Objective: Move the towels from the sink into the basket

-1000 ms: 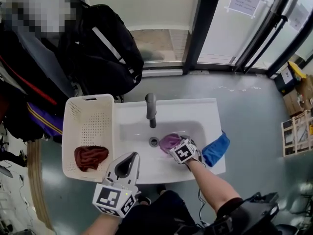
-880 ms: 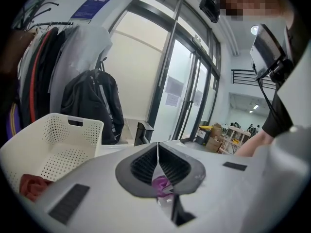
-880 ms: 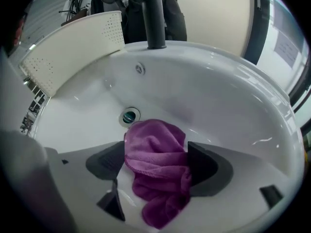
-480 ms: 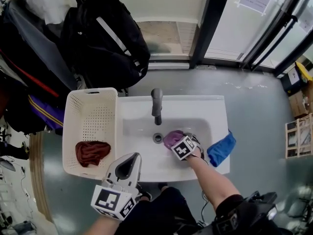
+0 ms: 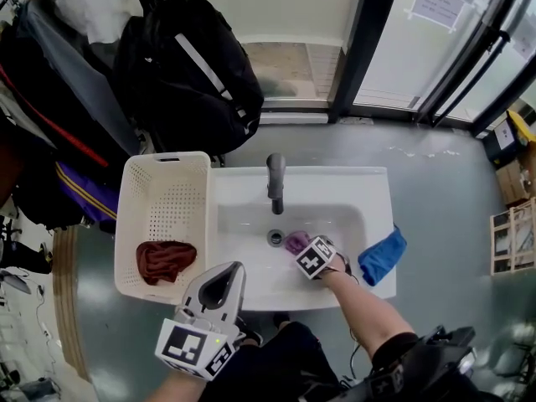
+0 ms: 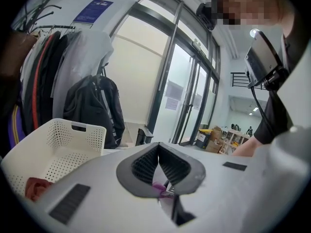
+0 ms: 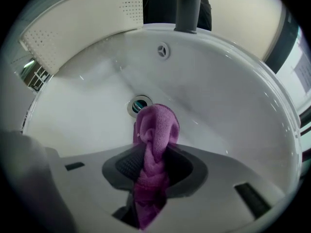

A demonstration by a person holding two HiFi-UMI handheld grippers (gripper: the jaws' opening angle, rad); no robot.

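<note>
One grab in hand: just clamped right hand-held gripper (image 7: 154, 169) on purple terry towel (image 7: 156, 127) in white sink (image 7: 228, 96). Held left hand-held gripper (image 6: 159, 165) clenched, empty. Called next, probably, for lifting to white perforated basket (image 5: 167, 195), nine o'clock.

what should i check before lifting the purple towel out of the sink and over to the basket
1. Grip: ok. The right gripper's jaws have just been closing and pinch the bunched purple terry towel.
2. Towel free of the white sink basin: cannot tell; its end hangs by the drain.
3. Room in the white perforated plastic basket: ok; only a red-brown towel lies at its near end.
4. Route leftward: ok; the left gripper, jaws together and empty, sits at the sink's front edge, off the line.
5. Sink cleared afterwards: not ok; a blue towel drapes its right rim.
</note>
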